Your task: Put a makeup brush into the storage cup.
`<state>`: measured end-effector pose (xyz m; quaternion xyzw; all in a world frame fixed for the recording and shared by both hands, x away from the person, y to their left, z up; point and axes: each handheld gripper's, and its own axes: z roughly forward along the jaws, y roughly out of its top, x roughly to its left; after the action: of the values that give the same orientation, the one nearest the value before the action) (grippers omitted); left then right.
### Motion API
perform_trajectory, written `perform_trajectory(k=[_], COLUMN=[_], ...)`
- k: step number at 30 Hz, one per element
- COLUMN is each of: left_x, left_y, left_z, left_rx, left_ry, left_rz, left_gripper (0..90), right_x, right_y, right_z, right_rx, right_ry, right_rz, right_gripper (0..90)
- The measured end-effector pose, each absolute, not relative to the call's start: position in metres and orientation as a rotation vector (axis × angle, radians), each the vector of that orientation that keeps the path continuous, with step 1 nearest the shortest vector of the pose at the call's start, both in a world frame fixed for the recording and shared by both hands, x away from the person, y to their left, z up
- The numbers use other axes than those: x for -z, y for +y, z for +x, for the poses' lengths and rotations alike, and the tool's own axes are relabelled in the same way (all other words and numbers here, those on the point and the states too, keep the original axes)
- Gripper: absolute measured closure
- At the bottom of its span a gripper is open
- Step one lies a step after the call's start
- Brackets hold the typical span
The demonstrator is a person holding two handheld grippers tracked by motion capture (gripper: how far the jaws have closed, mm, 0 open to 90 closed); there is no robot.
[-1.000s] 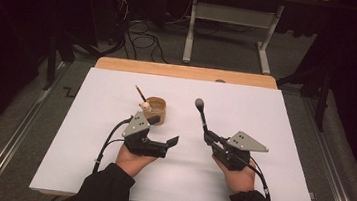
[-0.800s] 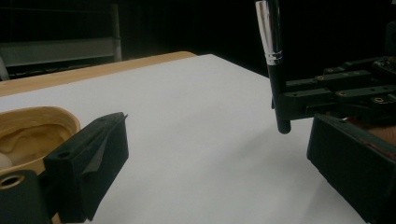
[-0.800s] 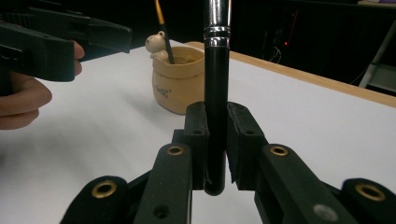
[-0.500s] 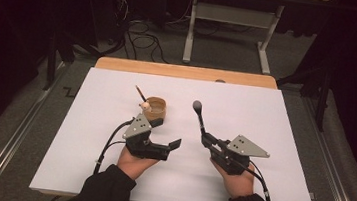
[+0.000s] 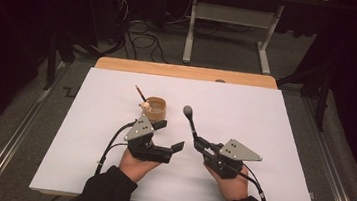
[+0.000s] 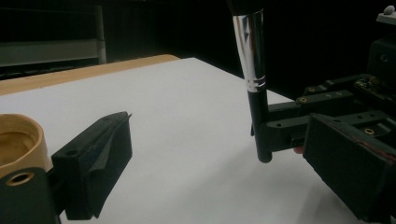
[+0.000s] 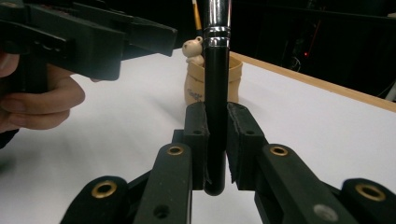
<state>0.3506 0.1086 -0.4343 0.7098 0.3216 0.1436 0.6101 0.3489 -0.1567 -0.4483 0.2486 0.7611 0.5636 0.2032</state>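
My right gripper (image 5: pixel 197 141) is shut on the lower end of a makeup brush (image 5: pixel 192 122) with a black handle, a silver ferrule and a dark head that leans up and left. In the right gripper view both pads press on the handle (image 7: pixel 216 121). My left gripper (image 5: pixel 170 135) hovers open just left of the brush, nothing between its fingers (image 6: pixel 95 158); the brush (image 6: pixel 258 116) stands ahead of them. A small wooden cup (image 5: pixel 156 108) with a bear figure (image 7: pixel 192 47) and a thin stick (image 5: pixel 139 92) sits behind the left gripper.
A white sheet (image 5: pixel 274 130) covers the table, with a wooden strip (image 5: pixel 184 72) along its far edge. Beyond it the dark floor holds cables (image 5: pixel 140 38) and a grey table frame (image 5: pixel 235 16). A person's hand (image 7: pixel 39 105) grips the left gripper.
The brush head has tipped a little to the left and lower, toward the cup. Both hands have stayed almost where they were.
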Motion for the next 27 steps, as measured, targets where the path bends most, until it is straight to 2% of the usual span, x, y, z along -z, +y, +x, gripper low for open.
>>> perform_trajectory(k=[19, 27], left_x=[0.432, 0.431], left_y=[0.105, 0.106], left_z=[0.347, 0.345], left_rx=[-0.264, -0.243], left_ry=[0.728, 0.713], left_rz=[1.609, 1.585], left_gripper=[17.2, 27.6], right_x=[0.453, 0.454], right_y=[-0.139, -0.135], right_z=[0.339, 0.337], right_rx=[-1.593, -1.607], right_ry=[2.162, 2.171], right_rz=[0.631, 0.622], right_gripper=[80.5, 80.5])
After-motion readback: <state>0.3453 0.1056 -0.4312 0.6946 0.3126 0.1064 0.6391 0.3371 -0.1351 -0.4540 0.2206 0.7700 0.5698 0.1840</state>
